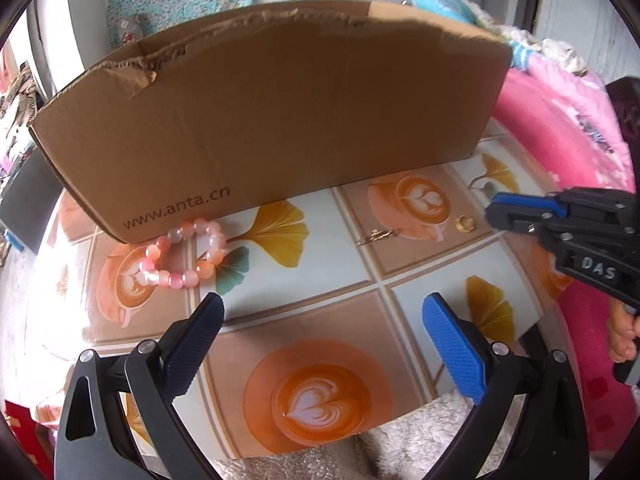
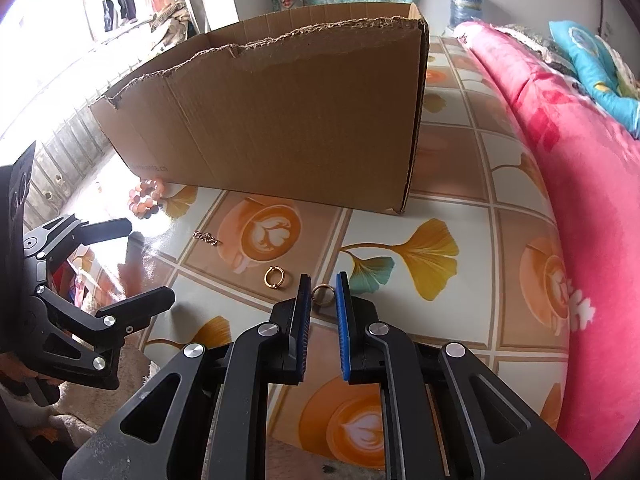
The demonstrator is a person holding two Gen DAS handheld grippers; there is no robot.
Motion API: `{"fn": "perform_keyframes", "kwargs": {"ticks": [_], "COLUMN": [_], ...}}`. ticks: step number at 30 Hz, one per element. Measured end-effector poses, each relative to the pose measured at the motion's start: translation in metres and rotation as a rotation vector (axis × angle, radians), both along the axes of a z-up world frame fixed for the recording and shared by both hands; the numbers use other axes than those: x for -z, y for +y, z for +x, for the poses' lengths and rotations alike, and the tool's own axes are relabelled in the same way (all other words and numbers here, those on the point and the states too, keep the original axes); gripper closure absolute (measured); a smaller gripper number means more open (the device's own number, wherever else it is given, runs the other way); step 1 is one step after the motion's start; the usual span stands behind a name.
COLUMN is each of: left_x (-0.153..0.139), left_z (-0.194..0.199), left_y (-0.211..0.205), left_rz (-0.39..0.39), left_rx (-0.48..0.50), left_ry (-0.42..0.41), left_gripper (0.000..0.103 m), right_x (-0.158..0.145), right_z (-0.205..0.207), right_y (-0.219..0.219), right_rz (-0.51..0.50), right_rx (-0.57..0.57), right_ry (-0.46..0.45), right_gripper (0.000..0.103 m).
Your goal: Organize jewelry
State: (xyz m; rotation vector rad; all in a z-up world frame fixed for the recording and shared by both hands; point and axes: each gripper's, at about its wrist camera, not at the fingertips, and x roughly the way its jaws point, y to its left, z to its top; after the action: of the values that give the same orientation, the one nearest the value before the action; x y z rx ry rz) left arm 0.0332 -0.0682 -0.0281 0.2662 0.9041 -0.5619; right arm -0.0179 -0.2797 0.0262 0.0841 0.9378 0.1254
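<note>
The left gripper (image 1: 322, 320) hangs over the glossy tablecloth printed with latte cups and ginkgo leaves (image 1: 328, 276), its two ribbed pads spread wide with nothing between them. In the left wrist view, the pink and orange glass-bead bracelet (image 1: 185, 254) lies at ten o'clock from that gripper, touching the foot of the large brown cardboard box with a torn upper rim (image 1: 272, 120). A short, thin gold chain (image 1: 378, 236) lies at one o'clock, on the printed cup, and a plain gold ring (image 1: 465, 224) sits just beyond it at two o'clock, near the tips of the right gripper (image 1: 498, 214).

In the right wrist view, the right gripper (image 2: 323, 286) has its blue-faced fingers (image 2: 343, 292) drawn close together, with a small dull gold ring (image 2: 322, 294) standing between them; whether the pads actually touch it cannot be told. The other gold ring (image 2: 274, 278) lies at eleven o'clock, just beside the left finger. A pink fleece blanket (image 2: 580, 208) rises at three o'clock.
</note>
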Motion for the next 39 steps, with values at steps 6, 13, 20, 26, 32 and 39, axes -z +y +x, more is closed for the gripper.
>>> {"fn": "perform_keyframes", "kwargs": {"ticks": [6,13,20,26,32,39], "left_x": [-0.022,-0.022,-0.009,-0.004,-0.002,-0.003], "left_z": [-0.008,-0.006,-0.009,-0.010,-0.009,-0.012], "left_y": [-0.011,-0.057,-0.087,-0.095,-0.098,-0.097], "left_rz": [-0.106,-0.070,-0.003,0.023,0.042,0.040], "left_rx": [0.149,0.327,0.410,0.437,0.471,0.475], "left_ry": [-0.073,-0.095,-0.077,-0.074,-0.080,-0.091], "left_gripper": [0.030,0.065,0.083,0.083,0.091,0.092], "right_x": [0.000,-0.002,-0.002,-0.003,-0.003,-0.006], "right_z": [-0.005,-0.010,-0.010,-0.011,-0.012,-0.013], "right_y": [-0.012,-0.029,-0.035,-0.039,-0.039,-0.036], "right_rz": [0.049,0.140,0.174,0.182,0.180,0.148], "right_rx": [-0.022,-0.003,-0.011,-0.020,-0.017,-0.037], "right_ry": [-0.018,-0.051,-0.063,-0.069,-0.068,-0.059], "right_gripper": [0.088,0.088,0.088,0.088,0.088,0.081]}}
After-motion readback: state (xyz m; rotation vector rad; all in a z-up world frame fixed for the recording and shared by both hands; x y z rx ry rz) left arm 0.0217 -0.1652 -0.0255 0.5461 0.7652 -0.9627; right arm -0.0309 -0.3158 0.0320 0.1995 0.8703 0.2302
